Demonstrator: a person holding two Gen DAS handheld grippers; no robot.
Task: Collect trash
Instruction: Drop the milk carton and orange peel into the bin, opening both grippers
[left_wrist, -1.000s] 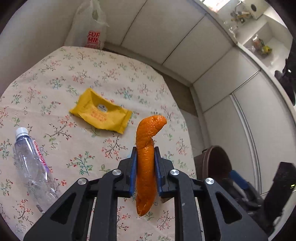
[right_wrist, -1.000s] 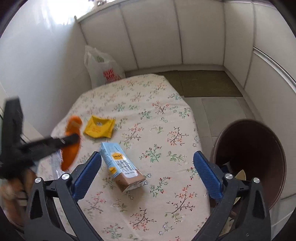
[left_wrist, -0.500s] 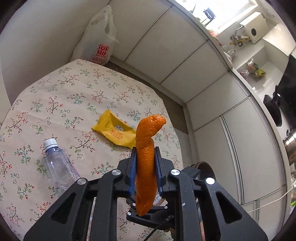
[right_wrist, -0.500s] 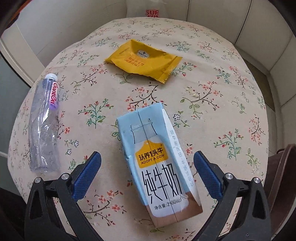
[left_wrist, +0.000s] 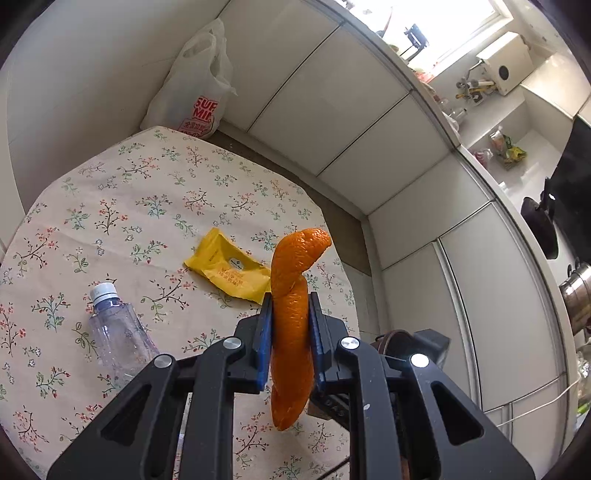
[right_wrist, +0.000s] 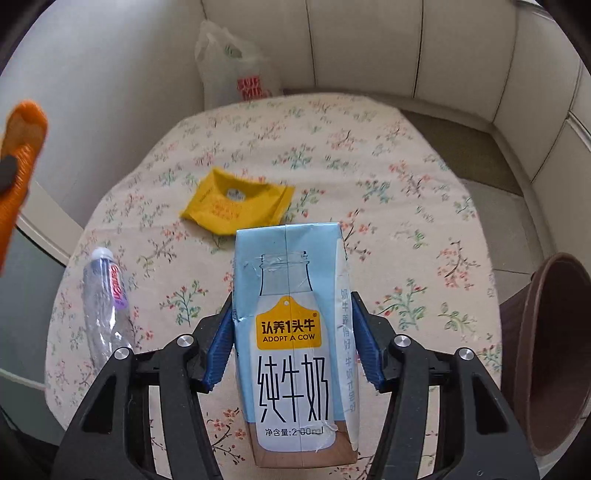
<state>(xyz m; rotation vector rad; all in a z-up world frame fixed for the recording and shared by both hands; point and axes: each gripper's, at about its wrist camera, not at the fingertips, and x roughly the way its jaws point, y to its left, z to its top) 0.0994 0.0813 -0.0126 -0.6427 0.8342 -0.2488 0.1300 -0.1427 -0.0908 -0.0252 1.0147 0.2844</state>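
Two grips: left fingers pinching orange peel, right fingers clamping milk carton, bin right-view only.

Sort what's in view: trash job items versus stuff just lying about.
Job:
orange peel, in left gripper
milk carton, in right gripper
yellow wrapper
plastic bottle
brown bin

Lying about:
white shopping bag
floral tablecloth

R gripper | was open, now clamped on milk carton | lifted off table
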